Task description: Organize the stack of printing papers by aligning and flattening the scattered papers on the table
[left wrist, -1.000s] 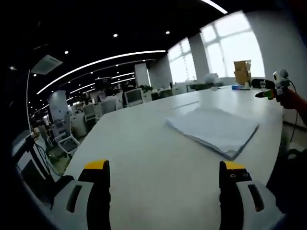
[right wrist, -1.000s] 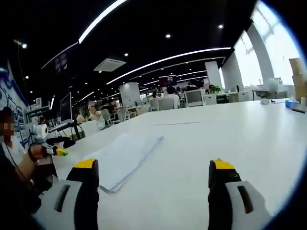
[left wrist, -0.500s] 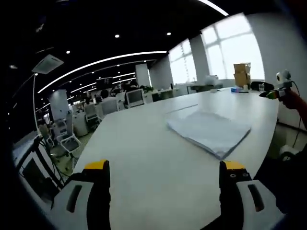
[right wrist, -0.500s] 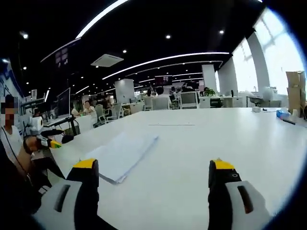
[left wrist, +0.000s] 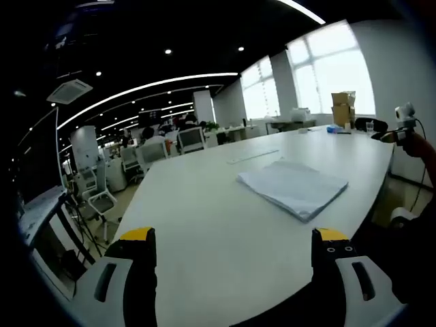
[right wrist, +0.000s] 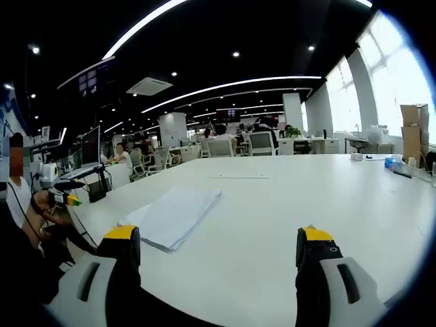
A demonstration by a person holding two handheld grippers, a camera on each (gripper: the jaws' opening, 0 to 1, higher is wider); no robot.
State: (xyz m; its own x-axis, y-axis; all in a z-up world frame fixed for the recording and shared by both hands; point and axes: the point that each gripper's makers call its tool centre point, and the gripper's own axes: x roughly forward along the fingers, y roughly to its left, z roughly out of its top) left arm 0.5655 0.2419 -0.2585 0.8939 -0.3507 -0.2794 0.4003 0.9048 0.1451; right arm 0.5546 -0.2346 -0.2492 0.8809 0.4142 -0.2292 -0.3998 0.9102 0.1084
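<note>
Both grippers, left and right, hover with jaws spread wide, gripping nothing, above the white table; the paper stack lies near its edge.

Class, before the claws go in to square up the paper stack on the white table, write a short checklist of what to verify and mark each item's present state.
1. Left claw open, holding nothing: ok.
2. Right claw open, holding nothing: ok.
3. Paper stack lying on the table: ok.
4. Stack edges aligned: cannot tell, too distant.
5. Claws touching the stack: not ok, both are back from it.
6. Table around the stack free of clutter: ok.
</note>
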